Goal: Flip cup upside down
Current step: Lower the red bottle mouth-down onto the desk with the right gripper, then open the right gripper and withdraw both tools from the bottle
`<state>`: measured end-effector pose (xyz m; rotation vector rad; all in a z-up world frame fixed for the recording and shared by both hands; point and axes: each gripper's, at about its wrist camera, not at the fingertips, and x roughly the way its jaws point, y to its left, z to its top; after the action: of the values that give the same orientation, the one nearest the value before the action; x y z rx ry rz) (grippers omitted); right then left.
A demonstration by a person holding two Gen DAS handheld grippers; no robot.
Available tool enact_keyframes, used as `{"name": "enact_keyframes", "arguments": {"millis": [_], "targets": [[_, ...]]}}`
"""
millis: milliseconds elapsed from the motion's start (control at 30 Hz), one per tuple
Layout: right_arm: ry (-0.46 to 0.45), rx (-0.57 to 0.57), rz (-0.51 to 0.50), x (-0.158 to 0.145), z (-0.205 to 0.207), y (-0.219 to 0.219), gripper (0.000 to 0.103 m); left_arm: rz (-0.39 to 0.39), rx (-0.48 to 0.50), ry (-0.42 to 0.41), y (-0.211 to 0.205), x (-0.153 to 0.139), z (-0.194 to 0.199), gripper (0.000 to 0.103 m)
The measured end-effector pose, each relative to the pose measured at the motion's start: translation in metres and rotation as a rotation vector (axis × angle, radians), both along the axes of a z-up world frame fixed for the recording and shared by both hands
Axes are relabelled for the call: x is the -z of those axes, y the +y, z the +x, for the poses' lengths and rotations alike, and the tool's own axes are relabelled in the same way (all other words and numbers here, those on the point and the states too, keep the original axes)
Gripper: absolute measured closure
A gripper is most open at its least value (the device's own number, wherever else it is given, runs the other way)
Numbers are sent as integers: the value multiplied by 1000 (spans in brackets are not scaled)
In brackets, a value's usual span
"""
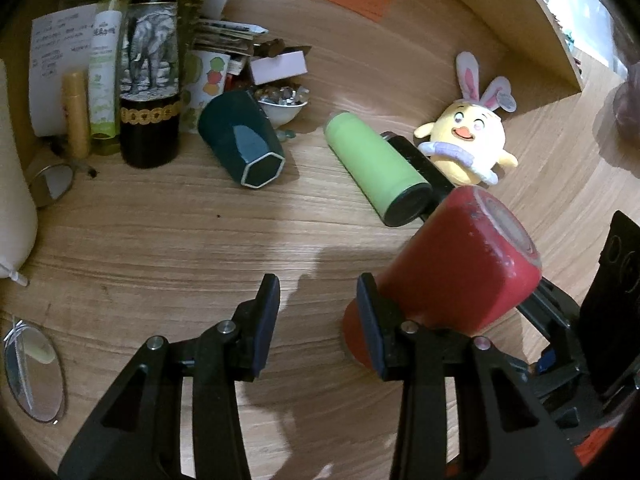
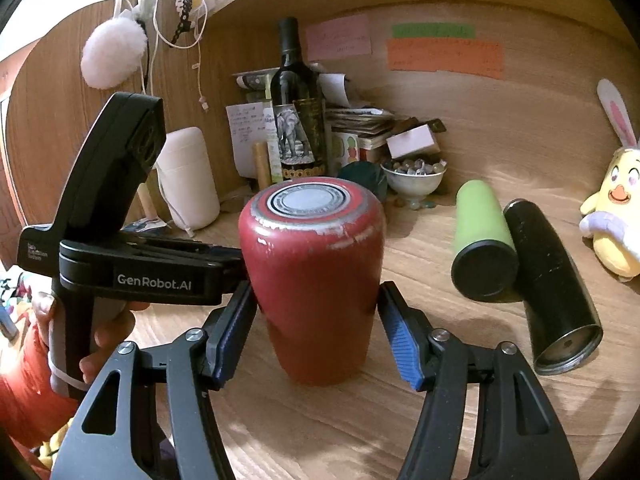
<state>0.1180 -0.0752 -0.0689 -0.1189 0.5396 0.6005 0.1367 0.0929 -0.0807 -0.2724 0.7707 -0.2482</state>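
Four cups are out on the wooden desk [image 2: 500, 128]. Three lie on their sides: a dark teal one [image 1: 240, 140] with a six-sided base, a matte green one [image 2: 482, 236], and a black one [image 2: 554, 280] touching the green one's side. The fourth, the red cup [image 2: 316, 276], stands mouth-down on the desk with its base facing up. It is rounded and wider at the shoulder. Its red paint is chipped down to bare metal around the top edge, and a pale disc ringed in grey sits in the middle of the base.

The right tongs [image 2: 316, 332] straddle the red cup with both blue ribbed pads [image 2: 402, 344] spread wide. The right-hand pad stands clear of the cup wall. I cannot tell whether the left one touches. The left tongs [image 1: 318, 320] hang open and hold nothing. They sit just beside the red cup, with one finger in front of its lower edge.

At the back stand one wine bottle [image 2: 298, 120] with an elephant label, one white bowl [image 2: 412, 180] of small stones, and one soft yellow chick toy [image 1: 466, 140] with rabbit ears.
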Motion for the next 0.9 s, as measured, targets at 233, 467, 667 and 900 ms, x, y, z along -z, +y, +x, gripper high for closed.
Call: {"name": "enact_keyframes", "arguments": {"millis": [233, 467, 667, 900], "targets": [[11, -5, 3, -2, -3, -1, 44, 47, -40, -42, 4, -10, -14, 49], [-28, 6, 6, -18, -23, -11, 32, 121, -70, -135, -1, -36, -44, 39], [-93, 42, 33, -42, -49, -31, 19, 196, -83, -251, -20, -61, -84, 23], [-150, 113, 69, -64, -79, -61, 19, 252, -121, -349, -44, -76, -122, 3]]}}
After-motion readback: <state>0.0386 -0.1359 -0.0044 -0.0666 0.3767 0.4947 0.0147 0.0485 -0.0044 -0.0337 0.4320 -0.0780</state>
